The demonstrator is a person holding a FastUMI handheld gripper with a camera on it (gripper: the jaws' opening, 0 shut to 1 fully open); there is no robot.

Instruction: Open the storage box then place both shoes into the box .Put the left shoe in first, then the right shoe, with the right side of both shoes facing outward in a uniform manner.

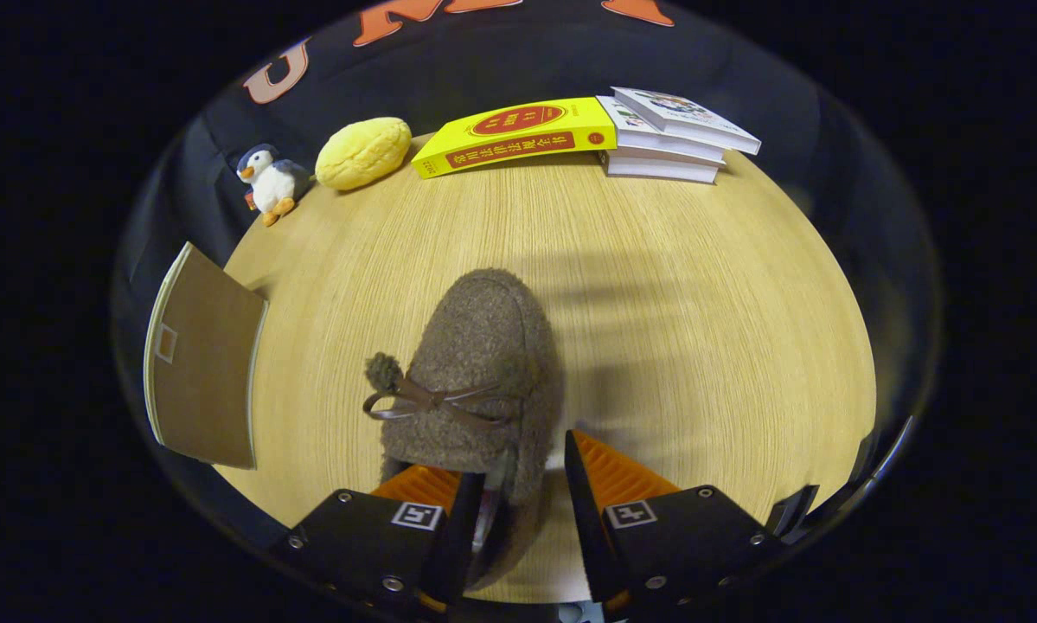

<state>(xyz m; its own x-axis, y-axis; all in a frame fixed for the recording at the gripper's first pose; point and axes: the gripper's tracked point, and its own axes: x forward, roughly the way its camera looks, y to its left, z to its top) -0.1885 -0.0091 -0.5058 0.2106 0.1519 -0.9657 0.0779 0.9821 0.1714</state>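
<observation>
One fuzzy brown shoe (475, 381) sits with its heel between the parted jaws.

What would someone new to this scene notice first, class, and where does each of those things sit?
The fuzzy brown shoe with its bow stands out first, lying on the wooden table with its heel side between the tool fingers, which look open around it. Beyond it, along the table's far edge, sit a toy penguin, a yellow plush, a yellow book and a stack of white books.
</observation>
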